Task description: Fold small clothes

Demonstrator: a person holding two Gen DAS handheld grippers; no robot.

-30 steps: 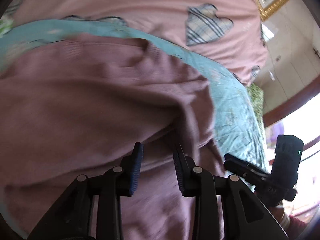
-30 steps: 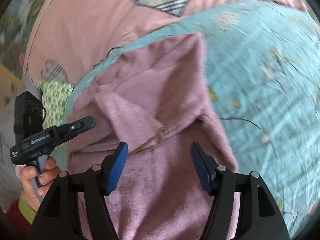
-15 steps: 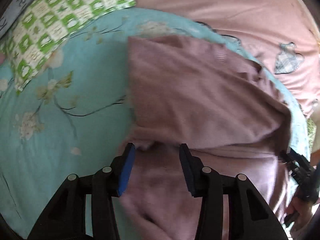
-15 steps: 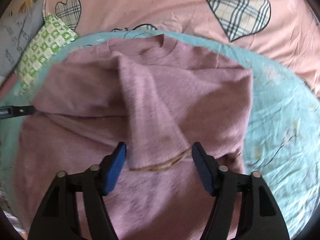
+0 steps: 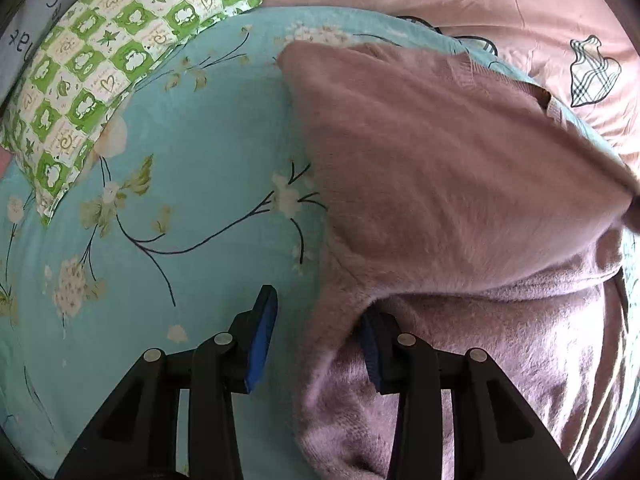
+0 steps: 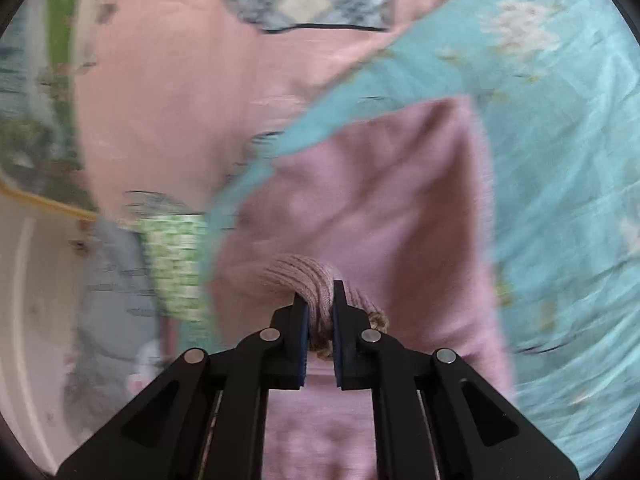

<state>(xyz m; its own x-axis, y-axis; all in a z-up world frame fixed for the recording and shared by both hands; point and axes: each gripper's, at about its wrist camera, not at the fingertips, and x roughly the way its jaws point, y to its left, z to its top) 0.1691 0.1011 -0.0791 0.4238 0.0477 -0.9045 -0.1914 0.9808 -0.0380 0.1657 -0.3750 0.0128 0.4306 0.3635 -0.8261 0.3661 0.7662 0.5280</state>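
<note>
sweater: you've got one mauve knit sweater [image 5: 460, 184] lying on the teal floral sheet [image 5: 180, 152], fuzzy surface, part-folded with a big flap laid over the body.

which way it points: in your left wrist view the neckline end sits up around 1 o'clock and the body runs down toward 5 o'clock, so the long axis goes roughly top to bottom, leaning a bit right. Its left edge runs from 12 o'clock down toward your fingers.

left gripper: your left gripper [image 5: 316, 340] is spread wide. The blue-padded finger on the left hangs over bare sheet; the right one is tucked under the flap's edge at about 5 o'clock. Nothing pinched that I can see.

right gripper: your right gripper [image 6: 320, 320] is pressed together on a ribbed cuff [image 6: 304, 276] of that sweater, with knit bunched between the pads. That view is pretty motion-blurred, fyi.

count: one sweater, two grippers, one cuff in a grip.

other stuff: a green checked pillow [image 5: 100, 60] at 10 o'clock in the left view, and a pink bedsheet [image 5: 480, 0] with plaid hearts across 12 to 2 o'clock. One plaid heart [image 5: 594, 72] shows clearly at 2 o'clock.
</note>
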